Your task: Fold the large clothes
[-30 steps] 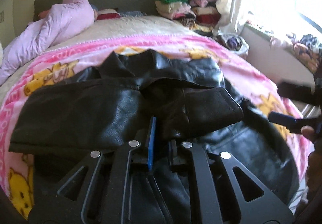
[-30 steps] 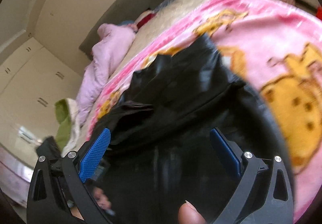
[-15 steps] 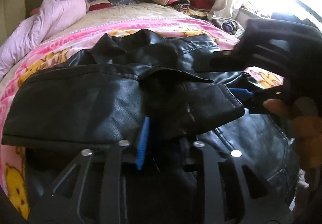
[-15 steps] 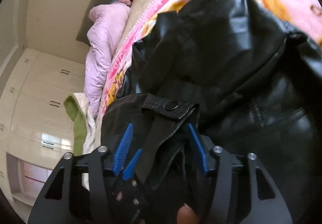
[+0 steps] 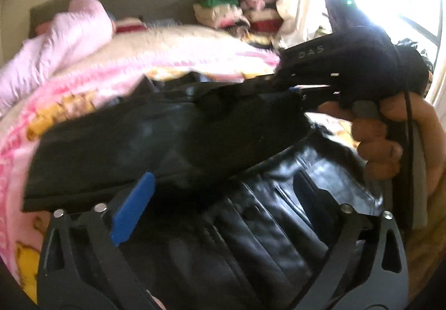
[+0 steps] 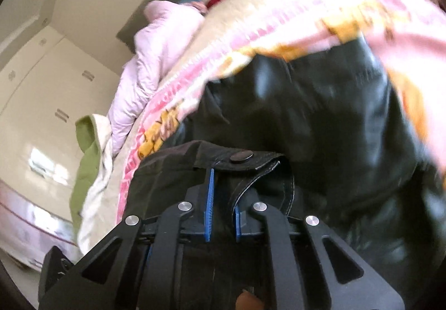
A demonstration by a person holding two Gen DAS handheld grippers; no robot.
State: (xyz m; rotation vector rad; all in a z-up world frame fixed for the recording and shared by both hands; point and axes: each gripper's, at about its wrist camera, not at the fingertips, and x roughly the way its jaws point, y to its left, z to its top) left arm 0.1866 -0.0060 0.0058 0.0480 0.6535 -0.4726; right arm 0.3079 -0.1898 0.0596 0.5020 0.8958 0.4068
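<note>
Left gripper (image 5: 242, 204), left wrist view: released. Its jaws have just been opening and stand wide, one blue pad (image 5: 133, 209) showing at lower left, nothing between them but the jacket (image 5: 278, 209) lying below. Jacket: black leather, spread on the pink blanket (image 5: 83, 87) of the bed, body nearest the tool, folded sleeve (image 5: 156, 140) lying crosswise just beyond the pads, long axis running left to right. Right hand (image 5: 395, 137) enters from the right, wrapped round the grip of the right gripper, whose black body reaches in over the sleeve's right end. Clothes pile (image 5: 231, 12) well apart at the far corner, by the window.

Right gripper (image 6: 221, 200), right wrist view: clenched on the sleeve cuff (image 6: 239, 161). Its jaws have just been closing, and the leather edge with its snap button sits pinched between the blue pads. Rest of jacket lies ahead and to the right of the tool, blurred. Blanket beyond it; lilac coat (image 6: 159, 45) further up the bed; wardrobe (image 6: 44, 81) at left.

Judgement: the right hand is the nearer and the only one holding. The sleeve runs away from its grip toward the left, so the coming fold likely turns on carrying the cuff along that axis, across the body.
</note>
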